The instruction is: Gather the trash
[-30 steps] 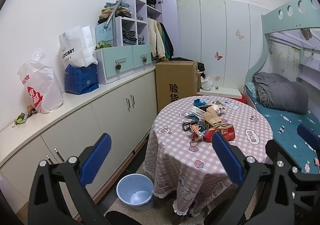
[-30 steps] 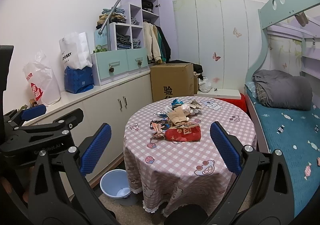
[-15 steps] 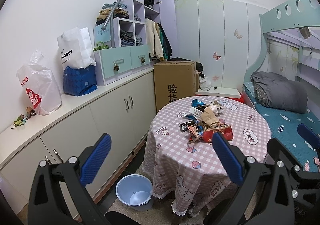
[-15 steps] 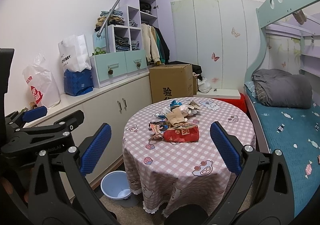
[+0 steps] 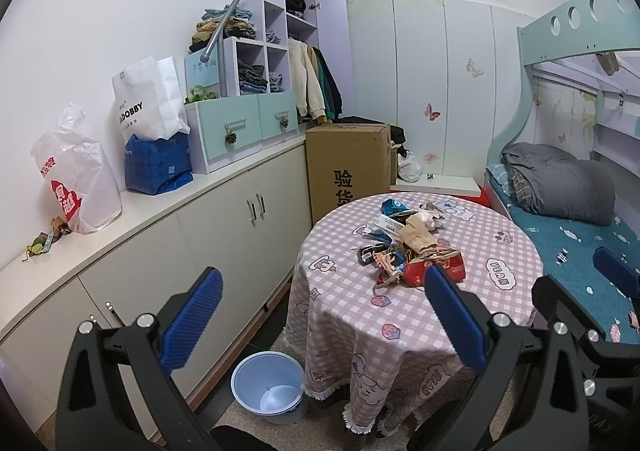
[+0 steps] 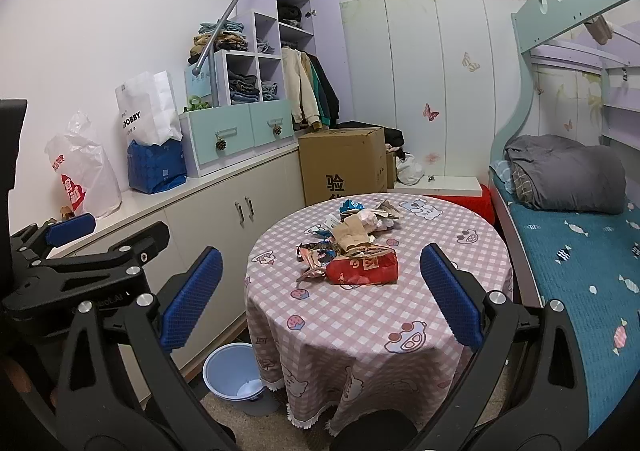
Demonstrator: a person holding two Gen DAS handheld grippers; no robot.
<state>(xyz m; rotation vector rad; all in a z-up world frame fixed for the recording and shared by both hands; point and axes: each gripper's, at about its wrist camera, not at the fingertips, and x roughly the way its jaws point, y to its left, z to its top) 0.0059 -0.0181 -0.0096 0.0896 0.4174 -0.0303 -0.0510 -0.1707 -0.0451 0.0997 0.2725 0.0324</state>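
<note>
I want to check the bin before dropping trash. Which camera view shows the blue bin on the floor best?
The left wrist view: the blue bin shows its whole rim and inside, between the open left gripper fingers. In the right wrist view the bin is partly hidden behind a finger of the right gripper.

The left gripper [image 5: 320,325] was built from matte black, angular arms, each tipped with a long blue pad [image 5: 192,317] of finely ribbed rubber, and bright silver screw heads [image 5: 144,320] sat at the joints. The right gripper [image 6: 320,299] had the same black frame, textured blue fingers [image 6: 448,295] and round silver bolts [image 6: 494,297]. In the right wrist view, faint pale lettering, too blurred to read, ran along the black side of the left unit, and a small patch of skin showed at the lower left edge.
</note>
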